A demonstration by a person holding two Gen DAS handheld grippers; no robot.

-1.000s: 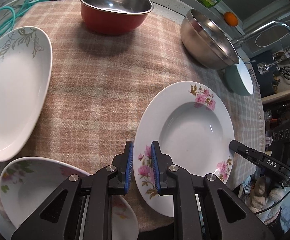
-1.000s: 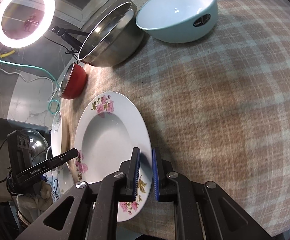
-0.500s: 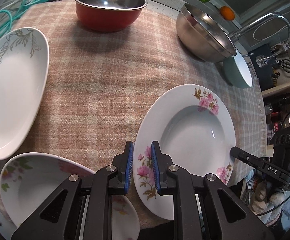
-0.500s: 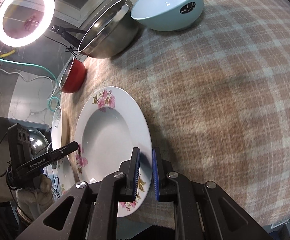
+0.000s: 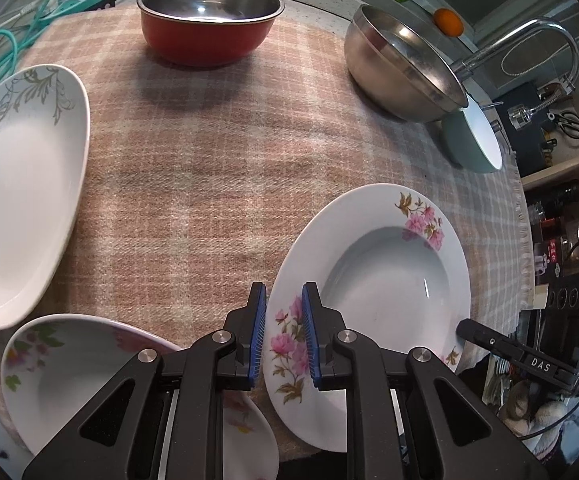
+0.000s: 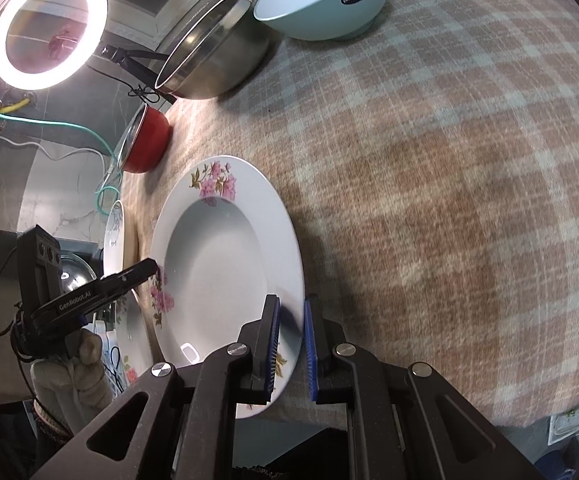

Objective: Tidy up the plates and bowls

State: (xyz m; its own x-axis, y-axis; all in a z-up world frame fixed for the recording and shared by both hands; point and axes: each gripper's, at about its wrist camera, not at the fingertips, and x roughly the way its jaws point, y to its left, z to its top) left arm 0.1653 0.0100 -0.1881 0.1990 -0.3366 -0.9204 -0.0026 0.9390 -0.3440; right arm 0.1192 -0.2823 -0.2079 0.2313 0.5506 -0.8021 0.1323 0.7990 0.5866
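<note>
Under both grippers lies the checked cloth (image 5: 217, 184), covering the whole work surface.

Largest item: white oval plate (image 5: 17, 192) with grey leaf print, well off to the left of the left gripper (image 5: 284, 336). Ahead of that gripper, at the far edge: red bowl (image 5: 209, 36) with steel lining; ahead and to the right, a steel bowl (image 5: 401, 76) tipped on its side, with a pale blue bowl (image 6: 321, 4) just beside it.

Object in hand: deep flowered plate (image 5: 385, 280), white, wide rim, pink blossom sprays at three places on the rim. It looks tilted, with its near edge out past the cloth edge. The left gripper has its jaws narrowed on the plate's left rim, blue pads either side of the rim. The right gripper (image 6: 291, 344) is likewise narrowed on the opposite rim; its tip is visible at the far right of the plate in the left wrist view. Two-handed hold, then.

A second flowered plate (image 5: 101, 376), same pattern, lies just left of and below the left gripper, partly hidden by it.

Step, as judged: carrying the deep plate to stack it with a matching one. The next move calls for both grips kept even, the plate levelled over its twin, lowered squarely, then both released together. Risk: glazed rim slipping from the pads if one side leads.
</note>
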